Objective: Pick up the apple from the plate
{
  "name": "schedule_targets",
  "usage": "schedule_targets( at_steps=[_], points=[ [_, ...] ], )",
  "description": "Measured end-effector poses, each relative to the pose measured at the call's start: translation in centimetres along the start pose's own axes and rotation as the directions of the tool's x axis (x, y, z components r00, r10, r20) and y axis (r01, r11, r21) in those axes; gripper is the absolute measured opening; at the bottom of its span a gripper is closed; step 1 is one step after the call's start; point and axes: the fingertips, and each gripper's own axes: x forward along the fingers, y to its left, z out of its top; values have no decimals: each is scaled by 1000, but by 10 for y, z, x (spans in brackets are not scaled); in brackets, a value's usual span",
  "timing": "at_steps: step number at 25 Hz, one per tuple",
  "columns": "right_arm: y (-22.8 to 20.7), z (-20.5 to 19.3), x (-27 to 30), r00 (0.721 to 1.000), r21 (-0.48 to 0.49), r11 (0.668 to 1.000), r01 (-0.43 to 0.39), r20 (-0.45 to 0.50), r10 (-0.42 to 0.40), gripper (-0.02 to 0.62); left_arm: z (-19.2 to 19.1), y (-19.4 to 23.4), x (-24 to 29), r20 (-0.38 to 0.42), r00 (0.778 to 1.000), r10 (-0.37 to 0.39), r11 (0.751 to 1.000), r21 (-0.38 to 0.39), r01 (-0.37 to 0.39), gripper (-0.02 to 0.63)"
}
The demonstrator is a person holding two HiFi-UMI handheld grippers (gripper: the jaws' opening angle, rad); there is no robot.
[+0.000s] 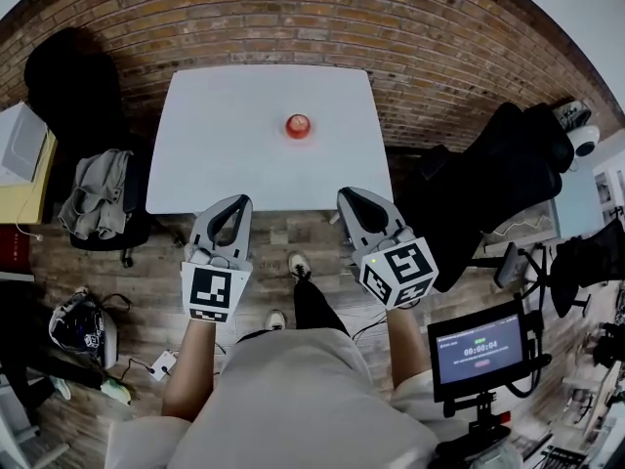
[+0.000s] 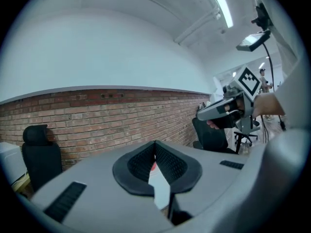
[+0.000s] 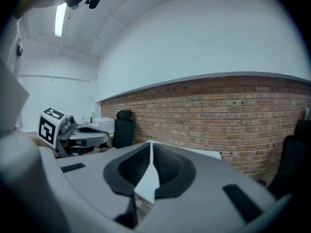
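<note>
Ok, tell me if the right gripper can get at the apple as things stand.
Probably yes: the white table between the right gripper and the apple is bare. But its jaws are shut and must open first.

Closed hand-held gripper [image 3: 151,145] facing brick wall [image 3: 233,106]

White rectangular desk [image 1: 225,164] stands end-on against the red brick wall [image 1: 293,13], on a wood-plank floor [image 1: 293,228]. Left of desk: black office chair [image 1: 115,225] draped with a grey garment [image 1: 93,191]. Right of desk: second black chair [image 1: 493,179]. Bottom right: small dark screen on a stand [image 1: 480,350]. Bottom left, on floor: black-and-white helmet-like object [image 1: 80,328].
</note>
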Motion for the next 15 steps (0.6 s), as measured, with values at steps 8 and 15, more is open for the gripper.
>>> schedule_targets(
  at_steps=[8,15],
  points=[
    [-59,-10,69,998,33,998,-53,-34,54,24,-23,20,62,-76,997,21,999,-30,-24,6],
    [-58,-15,92,993,49,993,-104,-49,107,49,-31,25,68,-103,994,34,999,-34,-37,6]
  ],
)
